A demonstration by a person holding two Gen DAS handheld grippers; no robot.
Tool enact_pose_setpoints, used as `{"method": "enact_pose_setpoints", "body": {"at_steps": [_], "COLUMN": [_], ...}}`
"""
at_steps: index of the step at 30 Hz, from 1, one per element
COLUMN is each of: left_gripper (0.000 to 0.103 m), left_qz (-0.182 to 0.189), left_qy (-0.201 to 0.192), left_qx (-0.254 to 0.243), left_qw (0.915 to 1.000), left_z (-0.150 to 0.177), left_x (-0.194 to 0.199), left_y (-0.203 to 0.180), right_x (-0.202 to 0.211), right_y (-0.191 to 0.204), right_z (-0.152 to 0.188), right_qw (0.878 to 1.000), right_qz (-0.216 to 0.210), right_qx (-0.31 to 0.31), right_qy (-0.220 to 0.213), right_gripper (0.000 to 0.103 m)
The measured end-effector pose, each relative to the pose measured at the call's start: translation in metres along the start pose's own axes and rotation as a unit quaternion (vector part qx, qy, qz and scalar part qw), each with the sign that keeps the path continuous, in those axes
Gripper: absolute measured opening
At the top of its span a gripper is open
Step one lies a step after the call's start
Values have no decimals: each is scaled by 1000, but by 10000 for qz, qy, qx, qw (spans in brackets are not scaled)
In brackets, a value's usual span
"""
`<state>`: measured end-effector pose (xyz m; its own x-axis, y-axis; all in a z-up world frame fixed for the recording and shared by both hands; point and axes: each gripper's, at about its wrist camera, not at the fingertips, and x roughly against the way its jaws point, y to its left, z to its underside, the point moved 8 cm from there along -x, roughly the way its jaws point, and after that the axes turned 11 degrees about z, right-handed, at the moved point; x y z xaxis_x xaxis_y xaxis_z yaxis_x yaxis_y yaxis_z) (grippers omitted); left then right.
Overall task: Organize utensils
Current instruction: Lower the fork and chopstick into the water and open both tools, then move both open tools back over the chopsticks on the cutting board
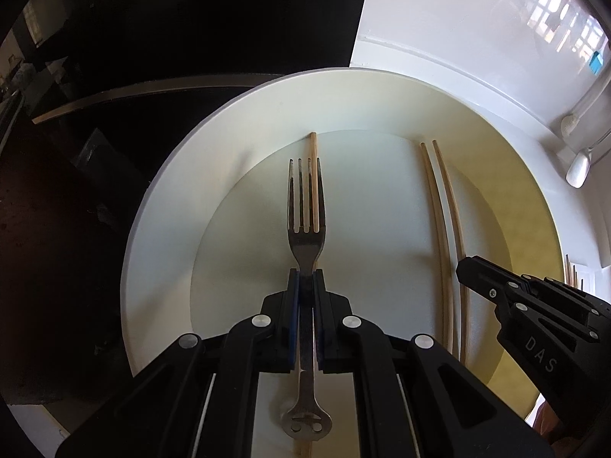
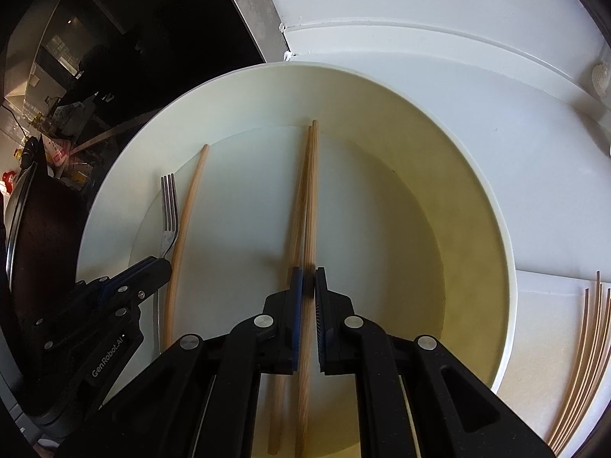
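Note:
A metal fork (image 1: 306,206) is clamped at its neck in my left gripper (image 1: 306,278), tines pointing away, over a large white plate (image 1: 160,206). A single wooden chopstick (image 1: 314,175) lies on the plate just under and right of the fork. My right gripper (image 2: 307,274) is shut on one wooden chopstick (image 2: 310,191); a second chopstick (image 2: 296,221) lies close beside it on the same plate (image 2: 477,198). The fork (image 2: 169,213), the lone chopstick (image 2: 185,221) and the left gripper (image 2: 152,267) show at the left of the right wrist view. The right gripper (image 1: 464,267) shows at the right of the left wrist view.
The plate sits on a white counter (image 2: 420,57). Several thin wooden sticks (image 2: 588,351) lie on the counter to the right of the plate. A dark pan (image 2: 34,244) stands left of the plate, beside a dark area beyond the counter edge.

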<state>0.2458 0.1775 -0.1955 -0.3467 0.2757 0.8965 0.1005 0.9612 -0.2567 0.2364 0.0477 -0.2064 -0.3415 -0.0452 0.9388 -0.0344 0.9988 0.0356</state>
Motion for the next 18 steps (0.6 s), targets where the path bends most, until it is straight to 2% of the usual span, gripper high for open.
{"method": "enact_pose_setpoints", "body": {"at_steps": [3,5,6,7,8,10,14,16,18], "left_gripper": [12,32,38,52,62,64,75,78,79], "left_qz": [-13,-53,-67,-89,-111,-168,-258,-327,-347], "left_qy": [12,-33,-90,-178,-273,-425,-620,-714,-778], "left_qx": [59,47,44,38,28,-24,-24,-20,-32], "left_qw": [10000,10000,9999,9998,9996,9989,9977,9969,9964], "left_z": [-5,-7,-8,-9,-11,-13,-13,-10,-8], "left_x": [-4,0,3,8,14,25,45,54,64], "left_y": [0,0,0,0,0,-1,3,3,2], "right_x": [-4,-4,-3,0,3,14,38,53,65], "right_y": [1,2,2,1,0,-2,-8,-12,-14], "right_z": [-5,-6,-6,-6,-7,-8,-9,-5,0], "right_qw": [10000,10000,9999,9999,9998,9993,9971,9954,9939], "right_qz": [38,69,90,101,94,126,157,145,136], "right_qx": [4,13,24,24,17,24,16,-39,-43], "right_qy": [-13,-29,-48,-90,-157,-346,-751,-944,-1091], "right_gripper": [7,7,7,8,10,24,34,45,47]}}
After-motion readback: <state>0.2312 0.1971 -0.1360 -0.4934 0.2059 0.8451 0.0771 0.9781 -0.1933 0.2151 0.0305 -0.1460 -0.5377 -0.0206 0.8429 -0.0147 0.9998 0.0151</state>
